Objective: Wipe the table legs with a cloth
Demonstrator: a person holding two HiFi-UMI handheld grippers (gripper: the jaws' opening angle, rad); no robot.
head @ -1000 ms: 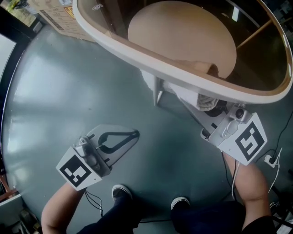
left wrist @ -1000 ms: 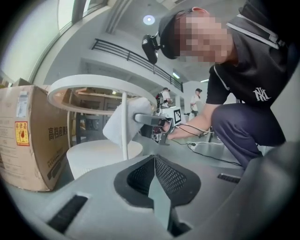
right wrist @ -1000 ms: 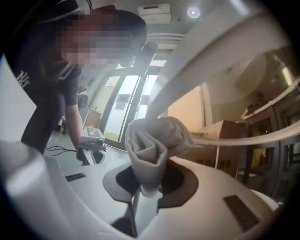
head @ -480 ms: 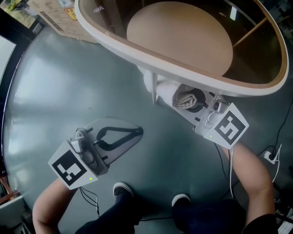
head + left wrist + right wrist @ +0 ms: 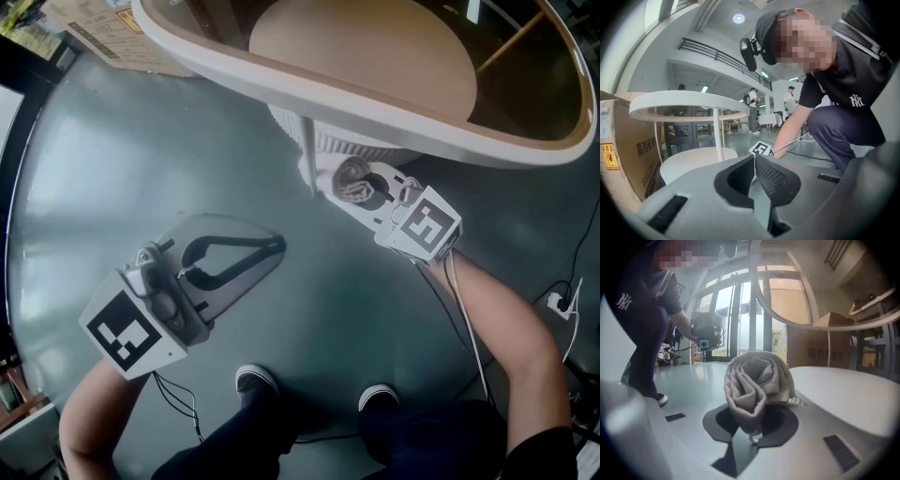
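Observation:
A beige cloth (image 5: 352, 178) is rolled into a bundle, and my right gripper (image 5: 362, 191) is shut on it. It sits just right of the thin white table leg (image 5: 307, 150), under the white rim of the round table (image 5: 281, 82). In the right gripper view the cloth (image 5: 757, 387) fills the jaws, and a white leg (image 5: 754, 273) rises just behind it. My left gripper (image 5: 270, 247) hovers over the grey floor to the left, shut and holding nothing. Its closed fingertips (image 5: 754, 158) point toward the table, where a leg (image 5: 716, 136) stands on the round base (image 5: 689, 164).
A cardboard box (image 5: 103, 33) stands behind the table at the far left. The person's shoes (image 5: 255, 380) are at the near edge. A power plug and cable (image 5: 561, 305) lie on the floor at the right. The round white base (image 5: 848, 394) spreads to the right of the cloth.
My right gripper has swung left with the cloth, out from under the rim to beside the thin leg. The left gripper drifted slightly left and nearer to me.

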